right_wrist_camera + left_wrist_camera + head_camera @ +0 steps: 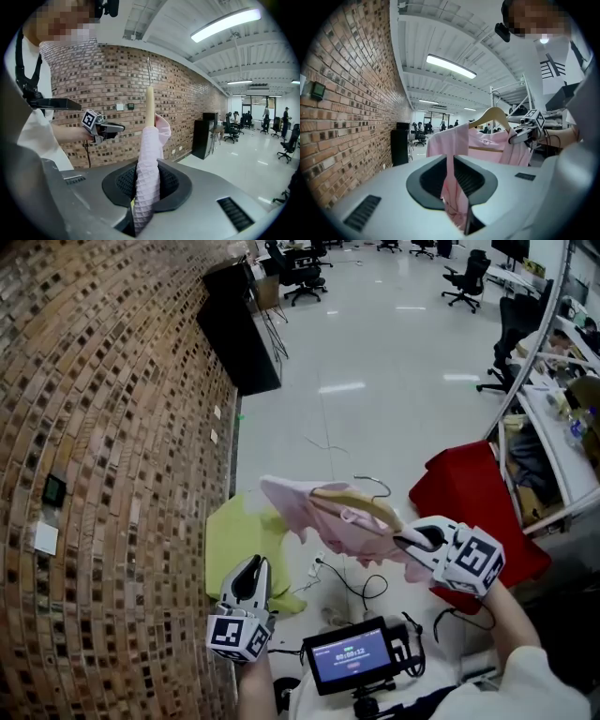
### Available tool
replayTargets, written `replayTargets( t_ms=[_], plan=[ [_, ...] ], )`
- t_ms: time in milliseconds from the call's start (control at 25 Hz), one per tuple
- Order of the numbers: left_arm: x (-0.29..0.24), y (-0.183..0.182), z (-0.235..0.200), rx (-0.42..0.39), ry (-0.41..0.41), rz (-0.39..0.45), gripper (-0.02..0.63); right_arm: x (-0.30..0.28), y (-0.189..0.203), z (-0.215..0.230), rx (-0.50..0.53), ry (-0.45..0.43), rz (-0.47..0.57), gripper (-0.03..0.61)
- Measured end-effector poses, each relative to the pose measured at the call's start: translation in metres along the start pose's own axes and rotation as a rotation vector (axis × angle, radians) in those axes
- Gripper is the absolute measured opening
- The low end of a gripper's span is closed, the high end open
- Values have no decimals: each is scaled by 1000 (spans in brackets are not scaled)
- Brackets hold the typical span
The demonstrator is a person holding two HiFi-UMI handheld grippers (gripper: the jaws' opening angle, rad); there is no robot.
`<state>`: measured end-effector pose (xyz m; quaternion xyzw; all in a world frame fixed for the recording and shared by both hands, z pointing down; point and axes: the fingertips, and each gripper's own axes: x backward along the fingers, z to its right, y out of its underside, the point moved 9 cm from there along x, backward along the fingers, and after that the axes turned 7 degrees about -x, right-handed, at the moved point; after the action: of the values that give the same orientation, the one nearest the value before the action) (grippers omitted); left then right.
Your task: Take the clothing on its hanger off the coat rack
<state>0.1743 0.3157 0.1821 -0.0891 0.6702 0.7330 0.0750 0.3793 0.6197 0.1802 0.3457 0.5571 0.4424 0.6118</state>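
Garment [323, 517] on its hanger [361, 502] hangs in mid-air, long axis running from my right claw [403, 542], clenched on its shoulder end, across to my left claw [254, 563], clenched on a trailing pink fold.

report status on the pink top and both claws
Left claw shut on pink top. Right claw shut on its shoulder. Wooden hanger hook hangs on nothing.
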Motion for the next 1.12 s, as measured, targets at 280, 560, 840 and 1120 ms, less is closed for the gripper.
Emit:
replayTargets(
  t_ms=[280,560,840,1120],
  plan=[
    [33,18,-53,16,-58,-8,49,-73,-27,-18,12,-67,51,20],
    [79,35,-112,37,-140,-15,49,-153,-59,-48,23,-158,44,20],
    [127,60,-168,48,-228,-12,49,-233,-82,-88,70,-260,42,20],
    [163,79,-195,61,-297,-24,49,-283,-94,-122,104,-351,37,20]
  ],
)
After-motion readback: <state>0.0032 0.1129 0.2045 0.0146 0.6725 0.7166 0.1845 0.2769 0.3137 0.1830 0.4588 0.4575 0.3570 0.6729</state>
